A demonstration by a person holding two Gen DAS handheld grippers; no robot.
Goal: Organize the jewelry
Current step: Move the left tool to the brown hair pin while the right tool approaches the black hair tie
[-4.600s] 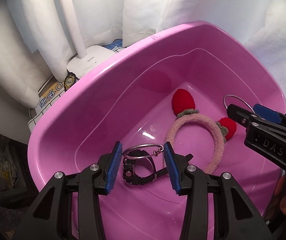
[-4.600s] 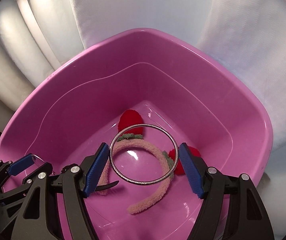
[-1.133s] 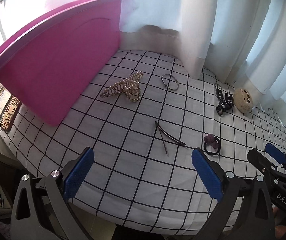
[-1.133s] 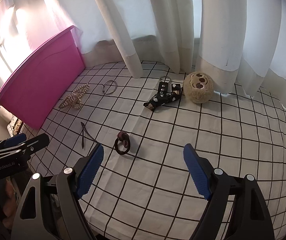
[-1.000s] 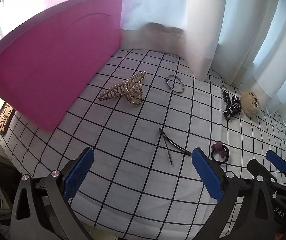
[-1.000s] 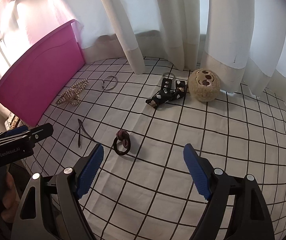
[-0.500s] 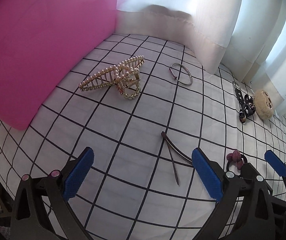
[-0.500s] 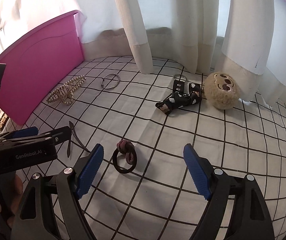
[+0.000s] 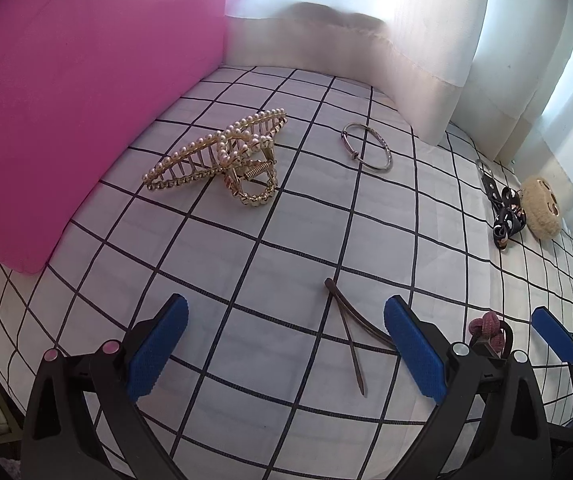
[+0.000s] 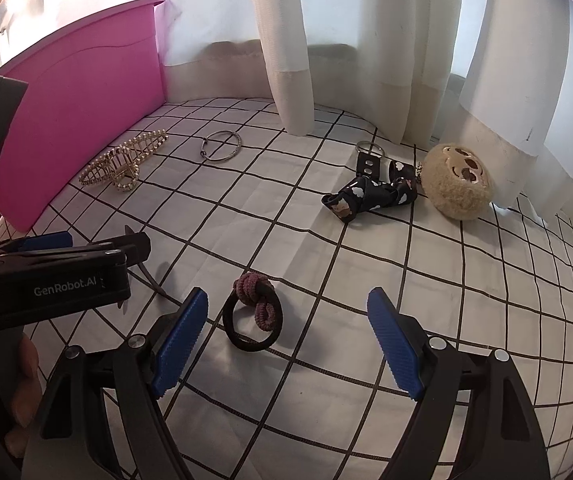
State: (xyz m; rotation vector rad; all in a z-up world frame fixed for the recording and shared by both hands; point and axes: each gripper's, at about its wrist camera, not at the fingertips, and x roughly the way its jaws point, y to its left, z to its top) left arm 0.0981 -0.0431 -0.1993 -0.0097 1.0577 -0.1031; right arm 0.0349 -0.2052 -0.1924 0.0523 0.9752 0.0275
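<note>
My left gripper (image 9: 286, 344) is open and empty, low over the checked cloth, with a thin brown hair pin (image 9: 348, 328) lying between its fingers toward the right one. A pearl claw clip (image 9: 222, 160) and a metal bangle (image 9: 368, 150) lie beyond it beside the pink tub (image 9: 66, 88). My right gripper (image 10: 288, 340) is open and empty, with a black hair tie with a mauve knot (image 10: 252, 312) between its fingers. The left gripper (image 10: 66, 256) shows at the left of the right wrist view.
A black patterned strap with a ring (image 10: 370, 192) and a tan plush face charm (image 10: 458, 182) lie at the back right against the white curtains (image 10: 366, 40). The pink tub (image 10: 70, 120) stands at the left.
Both grippers left the pink tub, where they held bangles, and came down over the cloth. In the last second they dropped lower and closer to the hair pin and hair tie.
</note>
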